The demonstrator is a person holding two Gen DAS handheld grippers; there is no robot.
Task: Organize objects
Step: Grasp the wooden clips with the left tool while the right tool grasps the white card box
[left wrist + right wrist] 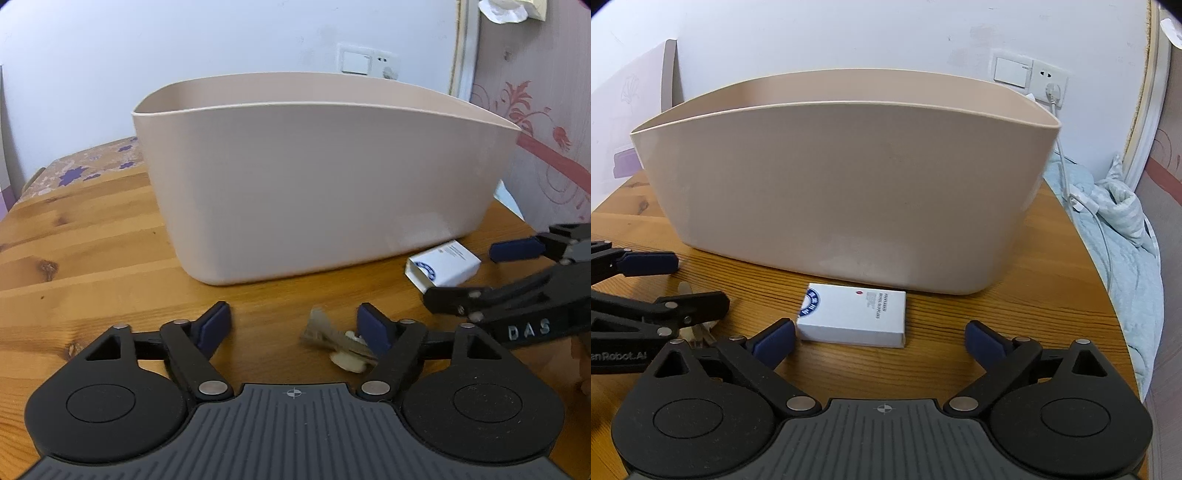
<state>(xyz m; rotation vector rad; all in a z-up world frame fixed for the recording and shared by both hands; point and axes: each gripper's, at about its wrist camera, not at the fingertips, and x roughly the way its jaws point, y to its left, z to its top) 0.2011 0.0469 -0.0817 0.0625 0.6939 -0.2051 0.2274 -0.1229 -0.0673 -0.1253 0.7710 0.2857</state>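
A tall beige plastic bin stands on the wooden table; it also fills the right wrist view. My left gripper is open, low over the table, with a small pale clip-like object lying by its right finger. My right gripper is open just in front of a small white box with blue print. The box lies flat by the bin's base. The right gripper shows at the right of the left wrist view.
The round wooden table has its edge close on the right. A light blue blanket and a white cable lie beyond it. A wall socket is behind the bin.
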